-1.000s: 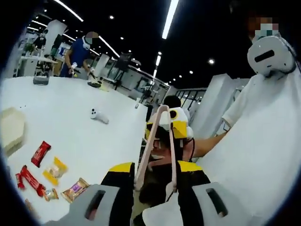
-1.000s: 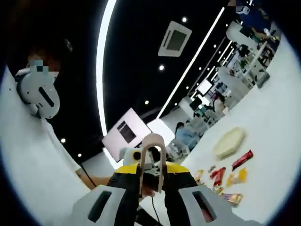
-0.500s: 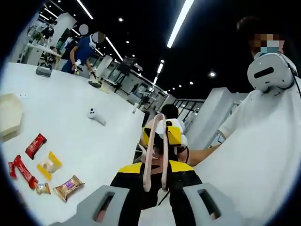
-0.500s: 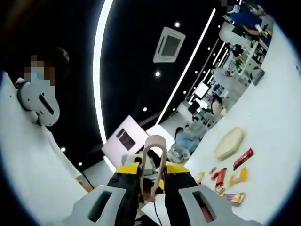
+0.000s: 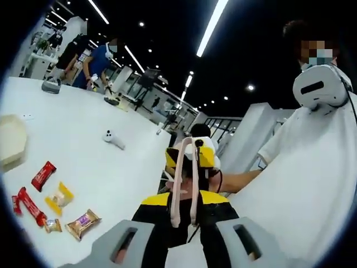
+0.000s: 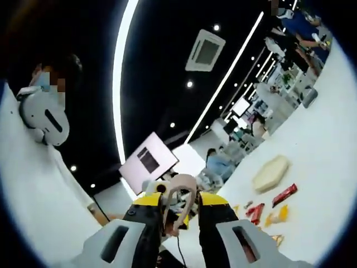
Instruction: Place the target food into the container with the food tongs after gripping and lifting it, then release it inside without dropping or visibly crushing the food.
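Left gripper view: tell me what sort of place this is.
Probably a large open-plan lab or office used for recording trials. Long ceiling light strips run overhead, people stand at workstations in the background, and wrapped snacks lie spread on a big white table.

Dark ceiling (image 5: 167, 33) with long light strips (image 5: 211, 27), white table (image 5: 100, 162), wall screen (image 6: 148, 162)

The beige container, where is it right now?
In the left gripper view the container sits at the table's far left, just above the red snack bar.
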Demonstrator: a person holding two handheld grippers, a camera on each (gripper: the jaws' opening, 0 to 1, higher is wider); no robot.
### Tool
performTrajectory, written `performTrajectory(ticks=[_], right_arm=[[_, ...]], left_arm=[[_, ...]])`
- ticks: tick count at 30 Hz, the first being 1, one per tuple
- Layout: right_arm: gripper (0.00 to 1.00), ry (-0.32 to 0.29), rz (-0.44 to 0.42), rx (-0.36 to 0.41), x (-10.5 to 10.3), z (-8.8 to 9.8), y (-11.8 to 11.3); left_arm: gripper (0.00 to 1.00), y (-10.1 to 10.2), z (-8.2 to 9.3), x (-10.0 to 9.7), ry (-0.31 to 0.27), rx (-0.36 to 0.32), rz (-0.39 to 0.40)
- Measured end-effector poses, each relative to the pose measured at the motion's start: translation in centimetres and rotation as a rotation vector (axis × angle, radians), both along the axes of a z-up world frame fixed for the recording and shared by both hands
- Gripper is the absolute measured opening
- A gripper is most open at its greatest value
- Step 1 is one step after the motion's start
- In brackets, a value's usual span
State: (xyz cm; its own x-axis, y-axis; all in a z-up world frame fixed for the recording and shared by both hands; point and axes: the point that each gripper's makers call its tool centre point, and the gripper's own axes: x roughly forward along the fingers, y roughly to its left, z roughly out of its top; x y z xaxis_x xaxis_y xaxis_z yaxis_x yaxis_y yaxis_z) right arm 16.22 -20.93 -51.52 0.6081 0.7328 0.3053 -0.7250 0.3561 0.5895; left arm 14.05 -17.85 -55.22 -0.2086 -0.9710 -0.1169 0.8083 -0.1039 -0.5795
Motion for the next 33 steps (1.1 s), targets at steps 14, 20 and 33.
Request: performTrajectory(ticks=[14,20,33], right_arm=[[0.28,-0.017,0.151,-0.037,-1.7,0.2,3.1],[0.22,-0.007,0.139,-0.005,-1.9,0.4,2.7],[0.24,-0.032,0.062,0.044,-1.1,1.6,0.5]], left_arm=[[0.17,-1.1,0.8,-1.8,-0.101,0.036,-0.120],[0.21,-1.4,0.9,-2.0,-0.122,0.059,-0.135],[0.47,-0.9,2.5,-0.6,0.050,-0.104,-0.014]])
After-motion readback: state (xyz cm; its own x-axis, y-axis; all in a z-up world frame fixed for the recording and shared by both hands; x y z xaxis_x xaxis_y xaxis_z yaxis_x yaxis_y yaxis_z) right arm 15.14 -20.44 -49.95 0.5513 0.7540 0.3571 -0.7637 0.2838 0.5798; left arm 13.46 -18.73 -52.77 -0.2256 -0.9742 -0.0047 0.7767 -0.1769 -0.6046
